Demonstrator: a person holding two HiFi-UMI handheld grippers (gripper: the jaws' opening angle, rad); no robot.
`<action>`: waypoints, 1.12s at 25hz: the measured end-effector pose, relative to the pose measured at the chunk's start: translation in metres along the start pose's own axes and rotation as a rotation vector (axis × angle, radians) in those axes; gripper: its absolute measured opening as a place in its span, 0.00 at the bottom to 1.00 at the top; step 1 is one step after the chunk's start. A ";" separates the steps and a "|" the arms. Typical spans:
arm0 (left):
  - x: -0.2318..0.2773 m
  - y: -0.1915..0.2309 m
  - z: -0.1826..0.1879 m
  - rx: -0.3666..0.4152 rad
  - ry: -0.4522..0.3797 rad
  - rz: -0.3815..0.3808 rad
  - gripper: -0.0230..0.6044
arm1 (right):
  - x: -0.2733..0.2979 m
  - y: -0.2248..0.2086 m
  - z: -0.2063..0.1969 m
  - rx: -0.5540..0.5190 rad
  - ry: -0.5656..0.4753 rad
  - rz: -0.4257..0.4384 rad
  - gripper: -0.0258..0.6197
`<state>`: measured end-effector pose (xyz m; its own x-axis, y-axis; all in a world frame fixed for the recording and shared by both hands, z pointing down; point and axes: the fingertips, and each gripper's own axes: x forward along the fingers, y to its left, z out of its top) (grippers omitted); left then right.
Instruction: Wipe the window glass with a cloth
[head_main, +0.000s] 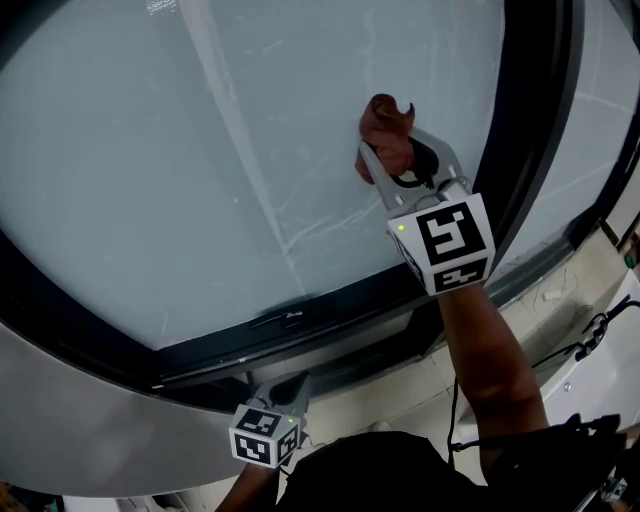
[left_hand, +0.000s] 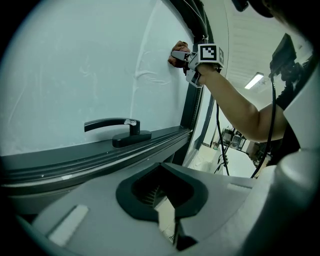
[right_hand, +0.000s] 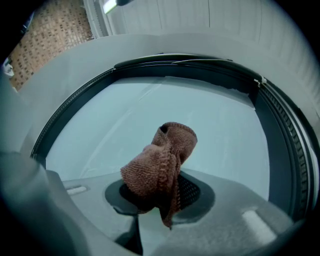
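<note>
Black handle (left_hand: 117, 131) sits well apart from brown cloth (right_hand: 160, 165).

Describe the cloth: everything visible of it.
The cloth is reddish-brown with a knitted, looped texture, bunched into a wad with a fold sticking up. The right hand-held gripper has its jaws shut on the lower part. The top seems pressed against the glass, near the dark frame on the right. Nothing else touches it.

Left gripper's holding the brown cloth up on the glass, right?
No, the right gripper holds the brown cloth up on the glass; the right gripper view shows it clamped between those jaws. The left gripper is empty, low by the frame.
</note>
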<state>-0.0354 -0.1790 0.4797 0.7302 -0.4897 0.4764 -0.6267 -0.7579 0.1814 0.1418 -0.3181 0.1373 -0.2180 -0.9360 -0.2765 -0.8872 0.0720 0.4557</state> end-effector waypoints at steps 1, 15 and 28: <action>0.001 -0.001 0.001 0.001 0.000 -0.002 0.06 | -0.001 0.001 -0.002 0.002 0.002 0.000 0.20; 0.007 -0.003 0.002 0.008 0.010 -0.006 0.06 | -0.018 0.022 -0.061 0.052 0.072 0.015 0.20; 0.012 -0.010 0.004 0.015 0.014 -0.022 0.06 | -0.039 0.060 -0.132 0.109 0.155 0.024 0.20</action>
<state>-0.0189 -0.1795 0.4801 0.7394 -0.4670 0.4849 -0.6066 -0.7745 0.1792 0.1505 -0.3231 0.2874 -0.1823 -0.9747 -0.1293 -0.9231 0.1244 0.3639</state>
